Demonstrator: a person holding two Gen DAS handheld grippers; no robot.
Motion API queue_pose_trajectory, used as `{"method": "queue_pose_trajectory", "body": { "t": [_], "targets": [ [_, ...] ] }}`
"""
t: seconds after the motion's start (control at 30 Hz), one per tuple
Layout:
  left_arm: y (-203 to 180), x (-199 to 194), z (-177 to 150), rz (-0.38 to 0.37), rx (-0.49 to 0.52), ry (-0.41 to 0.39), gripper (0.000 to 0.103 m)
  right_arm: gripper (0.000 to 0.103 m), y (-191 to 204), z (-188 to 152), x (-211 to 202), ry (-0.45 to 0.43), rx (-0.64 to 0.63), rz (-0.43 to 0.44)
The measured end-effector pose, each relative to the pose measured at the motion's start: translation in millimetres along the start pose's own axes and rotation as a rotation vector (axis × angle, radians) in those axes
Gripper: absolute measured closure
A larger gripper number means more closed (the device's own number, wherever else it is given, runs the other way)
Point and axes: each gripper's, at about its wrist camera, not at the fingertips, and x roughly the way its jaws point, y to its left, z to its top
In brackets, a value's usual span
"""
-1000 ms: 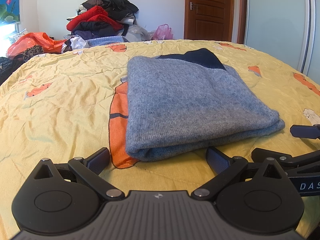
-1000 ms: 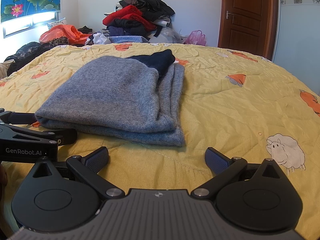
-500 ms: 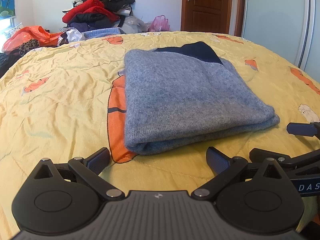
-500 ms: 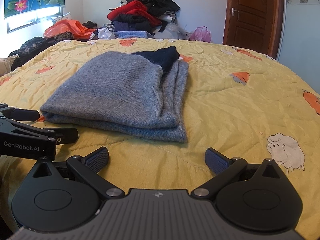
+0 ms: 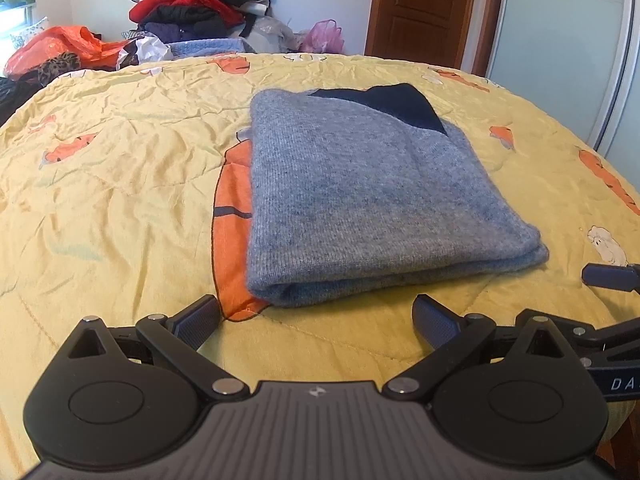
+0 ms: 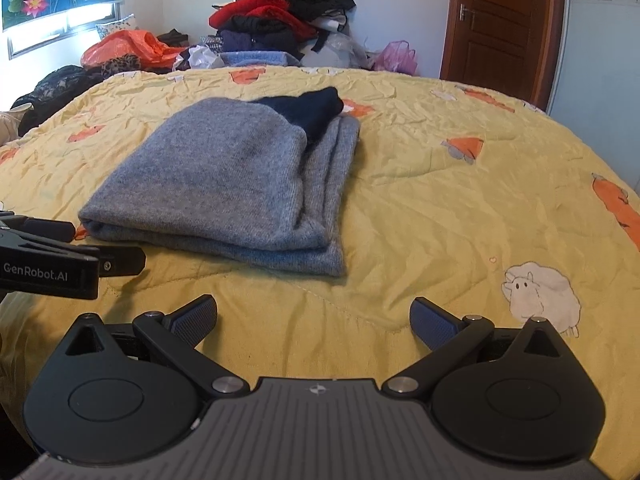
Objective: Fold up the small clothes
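A grey-blue knitted sweater [image 5: 360,200] lies folded into a neat rectangle on the yellow bedspread [image 5: 112,184], a dark navy part [image 5: 400,106] showing at its far end. In the right wrist view the same sweater [image 6: 224,184] sits ahead and to the left. My left gripper [image 5: 316,318] stands open just short of the sweater's near folded edge, holding nothing. My right gripper [image 6: 314,318] is open too, over bare bedspread to the right of the sweater. Each gripper's fingers show at the edge of the other's view.
A heap of unfolded clothes [image 6: 280,20] in red, black and blue is piled at the bed's far side, with an orange plastic bag [image 6: 128,46] and a pink bag [image 6: 396,56] beside it. A wooden door [image 6: 500,24] stands behind.
Both grippers have drawn back and risen slightly from the folded sweater, which now looks a bit farther off. The sweater itself has not moved; both grippers stay open.
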Motion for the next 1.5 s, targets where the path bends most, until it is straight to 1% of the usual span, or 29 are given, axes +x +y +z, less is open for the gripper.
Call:
{"method": "queue_pose_trajectory", "body": {
  "t": [0.23,0.33,0.4,0.53,0.7,0.8,0.9,0.97,1.1,1.27,1.5],
  "targets": [
    [2.6,3.3,5.3,0.003,-0.025,0.011,0.0,0.0,1.2,-1.9,2.0,0.015,0.001,0.011],
    [-3.1,5.9,4.2,0.034,-0.001,0.008,0.0,0.0,-0.3,-3.4,3.4,0.028,0.016,0.02],
    [-11.2,8.8,3.2,0.069,0.053,0.02,0.0,0.0,-1.1,-3.7,3.4,0.031,0.027,0.023],
    [-12.3,9.1,3.7,0.083,0.039,0.02,0.0,0.0,-2.6,-1.0,3.7,0.047,0.048,0.02],
    [-11.9,8.6,4.1,0.078,0.043,0.018,0.0,0.0,-4.7,3.4,4.1,0.075,0.073,0.018],
    [-11.1,6.8,4.6,0.079,0.039,0.029,0.0,0.0,-9.6,5.3,0.4,0.062,0.104,0.021],
    [-9.5,0.8,3.3,0.091,0.018,0.035,0.0,0.0,-11.9,9.6,-4.8,0.042,0.11,-0.009],
    [-8.5,-7.1,2.7,0.097,0.006,0.022,0.0,0.0,-12.2,12.5,-8.3,0.031,0.103,-0.023],
    [-8.1,-24.9,7.0,0.12,-0.007,-0.011,0.0,0.0,-11.1,17.6,-15.9,0.014,0.104,-0.015],
    [-8.1,-42.1,14.3,0.13,-0.021,-0.053,0.0,0.0,-4.6,23.1,-21.0,0.005,0.087,-0.013],
    [-10.2,-50.7,17.2,0.124,-0.014,-0.077,0.0,0.0,-3.9,28.2,-28.3,-0.011,0.097,0.002]
  ]
}}
